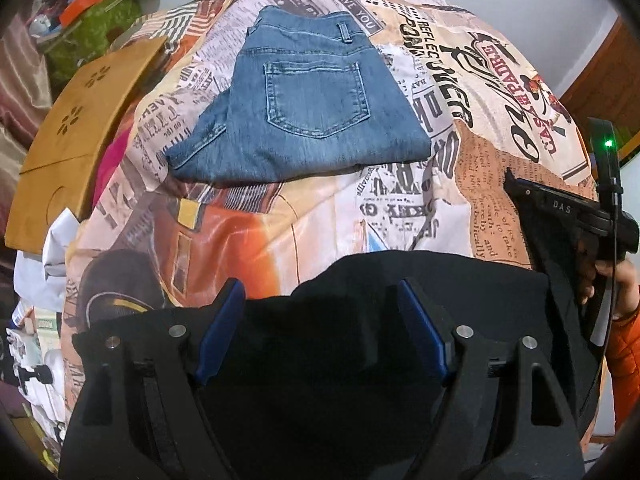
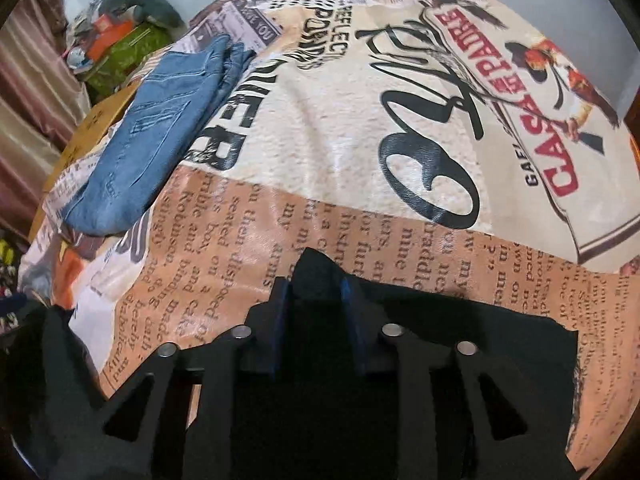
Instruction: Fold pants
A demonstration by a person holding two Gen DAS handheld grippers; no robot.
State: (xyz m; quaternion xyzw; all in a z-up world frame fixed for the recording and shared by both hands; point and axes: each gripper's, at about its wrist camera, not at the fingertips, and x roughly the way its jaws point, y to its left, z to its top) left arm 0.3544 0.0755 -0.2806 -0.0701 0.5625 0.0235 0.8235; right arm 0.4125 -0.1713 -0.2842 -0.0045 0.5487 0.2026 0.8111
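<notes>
Black pants (image 1: pixel 400 300) lie on the near bed (image 1: pixel 320 220). Right tool (image 2: pixel 316 276) pinches their edge; left tool (image 1: pixel 320 300) gapes wide over them. Next, left must clamp, then lift together.

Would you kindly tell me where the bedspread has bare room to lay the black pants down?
The broad free patch lies right of the folded jeans, over the "CASA" print of the bedspread. A narrower strip runs between the jeans and the black pants. The left edge is crowded by the wooden board.
</notes>
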